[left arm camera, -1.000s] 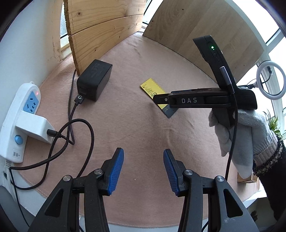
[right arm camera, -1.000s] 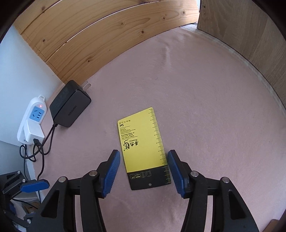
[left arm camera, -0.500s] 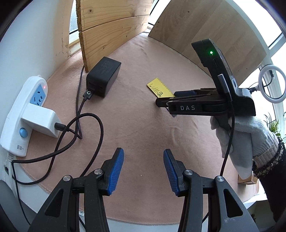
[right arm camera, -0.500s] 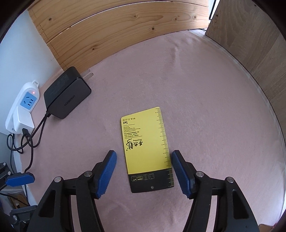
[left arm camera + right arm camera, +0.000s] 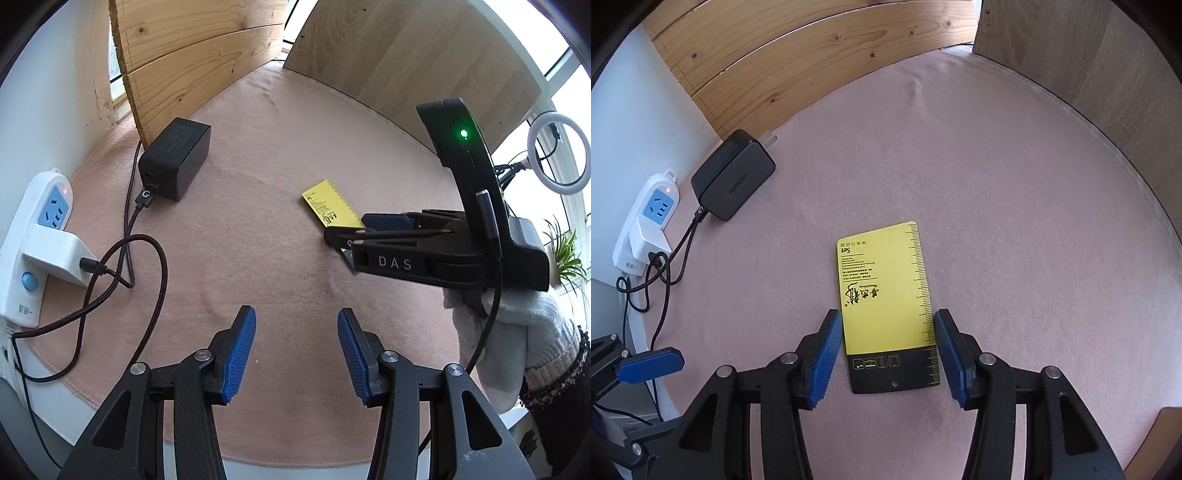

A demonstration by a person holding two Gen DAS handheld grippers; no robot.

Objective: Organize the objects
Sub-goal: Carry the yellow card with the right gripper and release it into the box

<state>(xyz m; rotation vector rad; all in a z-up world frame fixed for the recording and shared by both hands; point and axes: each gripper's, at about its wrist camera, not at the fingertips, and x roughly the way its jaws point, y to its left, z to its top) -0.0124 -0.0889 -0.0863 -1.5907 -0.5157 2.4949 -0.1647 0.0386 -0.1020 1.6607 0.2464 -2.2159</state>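
Yellow rectangular card (image 5: 886,295), printed with a ruler scale down one long edge and a black band at its near end, is seen lying flat on the pink felt mat (image 5: 1015,192), roughly at the mat's middle. Its long axis is aligned with the line along which the right gripper (image 5: 884,363) points, so the card's two long edges face the two blue ribbed pads (image 5: 823,360). The card's black end is bracketed by those pads, one just beside each long edge; the jaws are closing, and whether the pads already press on the edges cannot be told. A pinch across the card's short width is judged to be the coming move, and since the card lies thin and flat, the pads would have to be kept low against the felt. The left gripper (image 5: 295,354) is held well apart from the card, half open with nothing between its pads. A black power adapter (image 5: 733,179) is left near the mat's far left corner.
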